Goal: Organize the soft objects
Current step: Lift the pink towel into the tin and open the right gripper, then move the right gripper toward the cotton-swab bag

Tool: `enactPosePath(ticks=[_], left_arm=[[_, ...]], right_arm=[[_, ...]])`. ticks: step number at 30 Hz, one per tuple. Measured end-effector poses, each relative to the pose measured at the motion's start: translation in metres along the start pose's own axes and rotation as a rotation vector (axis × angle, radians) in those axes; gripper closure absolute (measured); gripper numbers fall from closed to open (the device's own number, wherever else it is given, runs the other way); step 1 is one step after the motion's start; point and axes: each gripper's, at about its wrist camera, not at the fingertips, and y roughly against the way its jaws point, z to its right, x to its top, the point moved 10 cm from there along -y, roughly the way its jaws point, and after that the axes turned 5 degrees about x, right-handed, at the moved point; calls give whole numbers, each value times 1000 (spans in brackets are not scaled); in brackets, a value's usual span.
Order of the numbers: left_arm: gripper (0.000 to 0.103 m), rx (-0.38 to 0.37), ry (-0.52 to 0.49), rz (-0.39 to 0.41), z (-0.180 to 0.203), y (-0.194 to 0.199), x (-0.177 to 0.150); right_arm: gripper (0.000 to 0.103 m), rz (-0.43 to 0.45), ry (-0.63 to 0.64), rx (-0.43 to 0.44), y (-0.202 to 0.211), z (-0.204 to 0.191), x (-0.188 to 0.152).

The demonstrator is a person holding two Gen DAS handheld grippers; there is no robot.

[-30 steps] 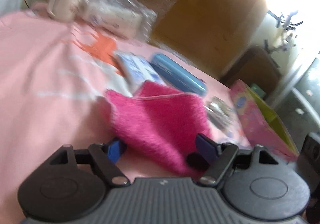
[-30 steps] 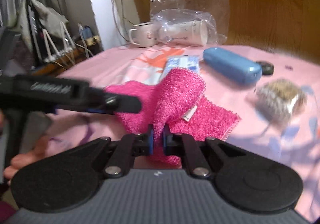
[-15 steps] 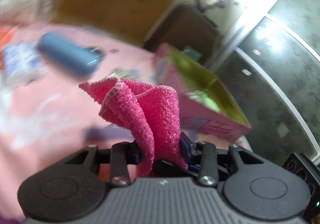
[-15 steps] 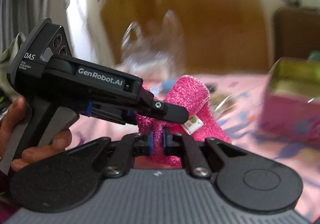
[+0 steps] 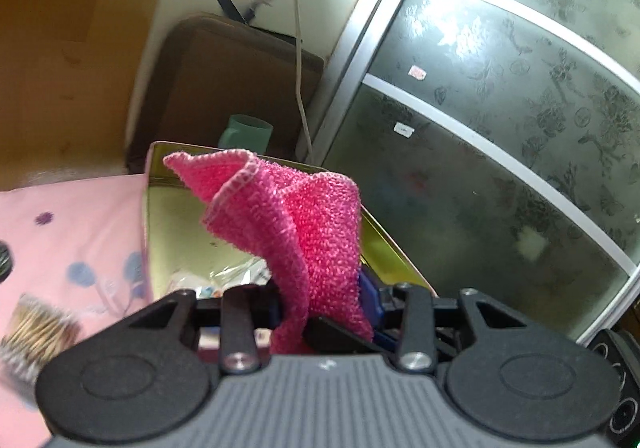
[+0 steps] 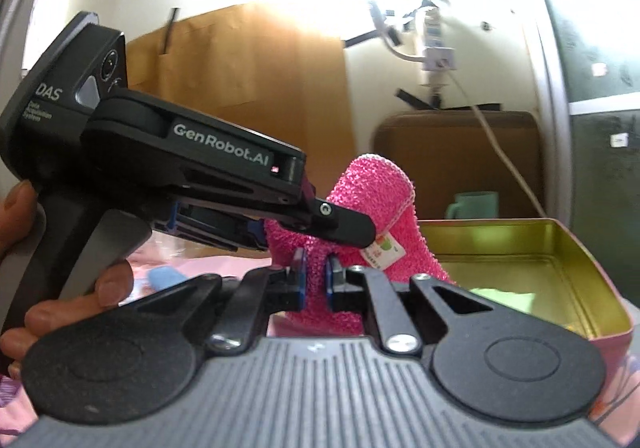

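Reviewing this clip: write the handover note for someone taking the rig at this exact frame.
Left gripper: shut on the pink cloth.
Right gripper: shut on the same cloth, lower down.
The cloth hangs in the air between both, by the open tin box, which has something green lying in it.
Done: cloth lifted off the bed.
Left: lower it into the box, release both grippers.

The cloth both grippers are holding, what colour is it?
Bright pink cloth with a lighter stitched edge, clearest in the left wrist view.
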Motion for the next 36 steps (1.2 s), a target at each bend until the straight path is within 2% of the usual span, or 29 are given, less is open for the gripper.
enactPosePath(ticks=[7, 10, 12, 13, 15, 16, 17, 22, 24, 27, 31, 33, 36], left_arm=[[68, 23, 16, -36, -5, -41, 7], [63, 43, 18, -44, -11, -53, 9], [44, 89, 9, -40, -17, -61, 13], [25, 122, 1, -33, -20, -64, 15], [21, 210, -9, -4, -32, -68, 19], [22, 234, -11, -1, -36, -67, 18], [22, 249, -11, 3, -38, -64, 17], [21, 278, -57, 69, -36, -28, 10], [21, 282, -51, 92, -41, -10, 6], [21, 301, -7, 117, -60, 25, -4], [21, 418, 58, 145, -107, 78, -25], [21, 503, 86, 138, -135, 103, -40], [21, 592, 124, 125, -169, 132, -63]], right_arm=[[91, -28, -16, -34, -8, 34, -11], [91, -41, -21, -51, -22, 42, -14], [91, -53, -7, -101, -34, 48, -14], [89, -56, 17, -167, -40, 53, -14], [73, -63, 39, -290, -55, 69, -15], [62, -65, 7, -304, -60, 76, -17], [61, -61, -30, -306, -62, 82, -19], [60, -19, -87, -302, -50, 89, -25], [61, 2, -83, -303, -45, 87, -22], [60, 54, -85, -349, -34, 89, -15], [57, 172, -168, -422, -4, 100, -2], [57, 209, -193, -400, 5, 93, 5], [57, 203, -171, -255, 2, 48, 12]])
